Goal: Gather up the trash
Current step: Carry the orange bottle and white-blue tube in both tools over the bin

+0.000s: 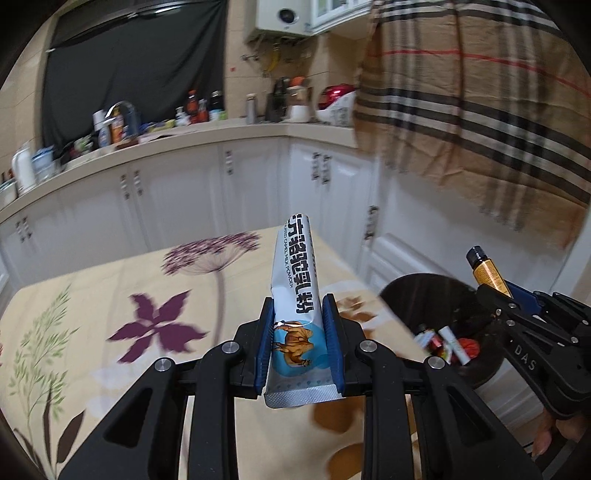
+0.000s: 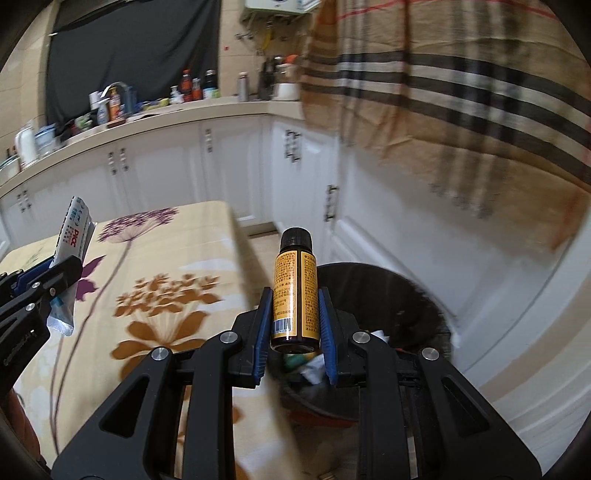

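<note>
Left gripper (image 1: 300, 325) clamps sachet (image 1: 293, 280); right gripper (image 2: 295, 314) clamps bottle (image 2: 295, 295) over bin (image 2: 424, 295).

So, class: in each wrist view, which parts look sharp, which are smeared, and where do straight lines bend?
Left wrist view: the milk powder sachet in the left claw is sharp, the floral tablecloth smeared. Right wrist view: the amber bottle in the right claw is crisp, the black bin blurred, and the counter edge bows.

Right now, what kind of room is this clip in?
Almost certainly a home kitchen: a curved cream countertop crowded with bottles, a chrome sink faucet, white panelled cabinet doors below, and a white wall-mounted water heater. A floral-clothed table stands in front.
</note>
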